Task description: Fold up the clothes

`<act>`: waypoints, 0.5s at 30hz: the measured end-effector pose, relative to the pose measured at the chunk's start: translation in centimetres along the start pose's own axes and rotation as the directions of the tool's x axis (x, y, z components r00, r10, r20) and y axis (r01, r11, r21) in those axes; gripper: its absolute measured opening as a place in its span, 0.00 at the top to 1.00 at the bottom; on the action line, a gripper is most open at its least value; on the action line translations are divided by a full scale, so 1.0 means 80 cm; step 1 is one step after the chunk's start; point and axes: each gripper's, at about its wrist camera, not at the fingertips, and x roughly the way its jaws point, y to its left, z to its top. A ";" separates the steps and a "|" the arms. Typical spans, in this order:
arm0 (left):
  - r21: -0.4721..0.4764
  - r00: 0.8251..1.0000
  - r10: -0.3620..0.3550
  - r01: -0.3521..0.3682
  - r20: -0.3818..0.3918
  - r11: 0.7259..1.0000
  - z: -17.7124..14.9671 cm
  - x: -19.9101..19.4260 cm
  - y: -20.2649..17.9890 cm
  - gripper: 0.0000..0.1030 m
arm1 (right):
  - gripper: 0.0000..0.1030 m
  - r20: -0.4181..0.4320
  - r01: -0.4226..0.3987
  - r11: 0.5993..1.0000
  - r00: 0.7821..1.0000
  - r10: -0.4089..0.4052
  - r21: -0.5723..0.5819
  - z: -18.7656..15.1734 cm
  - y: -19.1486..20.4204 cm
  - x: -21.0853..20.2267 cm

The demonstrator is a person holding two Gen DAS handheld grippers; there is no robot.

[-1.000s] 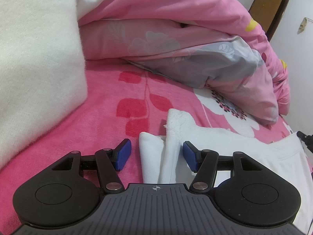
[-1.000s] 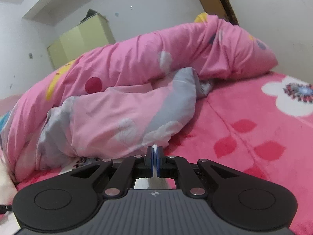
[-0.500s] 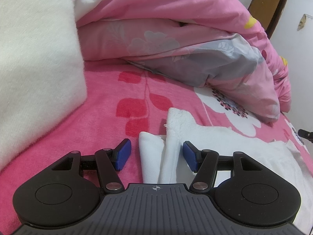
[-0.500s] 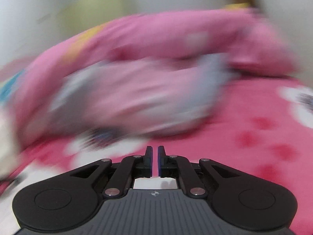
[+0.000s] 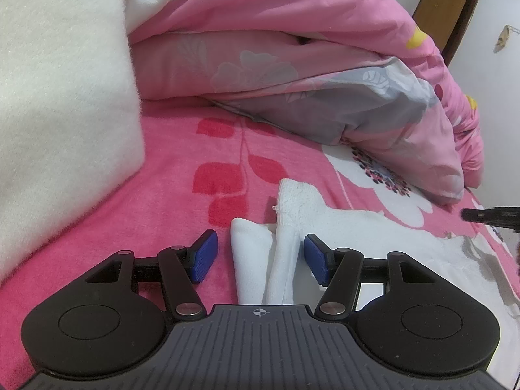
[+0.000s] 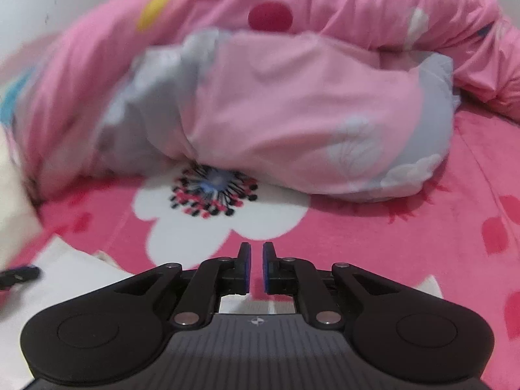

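Observation:
A white garment lies spread on the pink flowered bed cover, with a fleecy sleeve end and a folded ridge reaching back towards me. My left gripper is open, its blue pads either side of that ridge without pressing it. My right gripper hovers over the cover's white flower print, its jaws parted by a narrow gap with nothing between them. The garment shows at the lower left of the right wrist view and under the gripper.
A bunched pink and grey duvet fills the back of the bed. A thick white fleecy blanket stands at the left. A dark tip of the other gripper enters from the right edge. A brown door stands behind.
The right gripper has let go of the white cloth it pinched and has swung left across the bed; its pads now stand slightly apart. The left gripper has not moved.

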 end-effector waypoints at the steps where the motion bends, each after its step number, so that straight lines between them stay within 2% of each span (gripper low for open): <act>1: 0.000 1.000 0.000 0.000 0.000 1.000 0.000 0.000 0.000 0.43 | 0.93 0.008 -0.018 1.000 1.000 0.018 0.022 -0.003 -0.005 -0.010; 2: -0.001 1.000 0.000 0.000 0.000 1.000 0.000 0.000 0.000 0.43 | 0.92 0.007 -0.044 0.997 0.999 0.044 0.057 -0.008 -0.015 -0.020; 4: -0.002 1.000 0.000 0.000 0.000 1.000 0.000 0.000 0.001 0.43 | 0.78 0.003 -0.088 0.988 0.996 0.088 0.130 -0.020 -0.036 -0.039; 6: -0.003 1.000 0.000 0.000 0.000 1.000 0.000 0.000 0.001 0.43 | 0.69 -0.036 -0.056 0.970 0.997 0.066 0.237 -0.035 -0.073 -0.039; 8: -0.002 1.000 0.001 -0.001 0.001 1.000 -0.001 0.000 0.000 0.43 | 0.74 -0.067 -0.018 0.939 0.997 0.043 0.343 -0.049 -0.111 -0.039; 9: -0.003 1.000 0.001 -0.001 0.001 1.000 -0.001 0.000 0.000 0.43 | 0.82 -0.036 0.007 0.914 0.999 0.008 0.406 -0.053 -0.135 -0.043; 10: -0.003 1.000 0.001 -0.001 0.001 1.000 -0.001 0.000 0.000 0.43 | 0.83 -0.008 0.029 0.884 1.000 -0.029 0.467 -0.056 -0.158 -0.047; 11: -0.004 1.000 0.001 -0.001 0.001 1.000 0.000 0.000 0.001 0.43 | 0.79 0.014 0.062 0.848 0.997 -0.082 0.526 -0.059 -0.181 -0.052; 12: -0.006 1.000 0.000 0.000 0.001 1.000 0.000 0.000 0.001 0.43 | 0.77 0.014 0.144 0.805 0.983 -0.186 0.576 -0.061 -0.196 -0.063; 15: -0.009 1.000 -0.001 0.001 -0.001 1.000 0.001 0.001 0.002 0.42 | 0.77 0.029 0.198 0.725 0.957 -0.289 0.660 -0.072 -0.217 -0.101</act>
